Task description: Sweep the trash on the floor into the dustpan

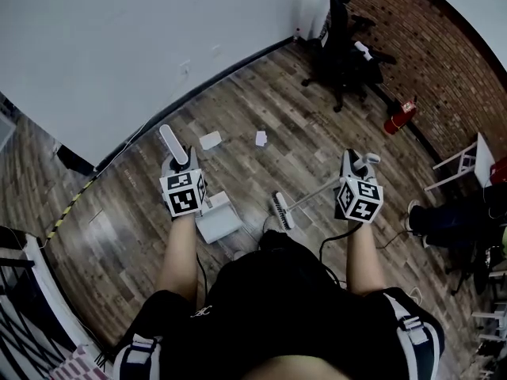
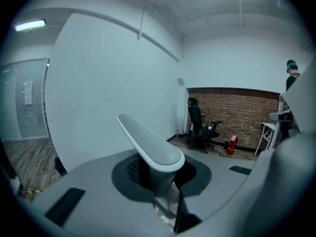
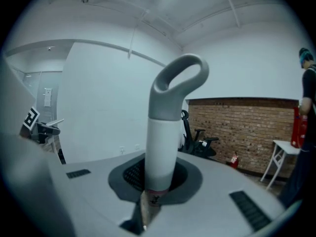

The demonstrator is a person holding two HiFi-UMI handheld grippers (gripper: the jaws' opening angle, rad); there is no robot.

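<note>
In the head view my left gripper (image 1: 181, 165) is shut on the white handle (image 1: 173, 143) of the dustpan, whose pan (image 1: 219, 218) hangs low in front of my legs. My right gripper (image 1: 354, 165) is shut on the broom's thin handle; the brush head (image 1: 281, 210) sits by the floor just right of the pan. Two white scraps of paper (image 1: 211, 140) (image 1: 261, 138) lie on the wood floor beyond both tools. The left gripper view shows the dustpan handle (image 2: 150, 147) clamped between the jaws, and the right gripper view shows the broom's grey looped grip (image 3: 170, 117) clamped likewise.
A white wall (image 1: 119, 46) runs close behind the scraps. A black office chair (image 1: 342, 46) and a red fire extinguisher (image 1: 402, 115) stand by the brick wall at the back right. A white stool (image 1: 466, 161) and a person's legs (image 1: 444, 216) are at the right.
</note>
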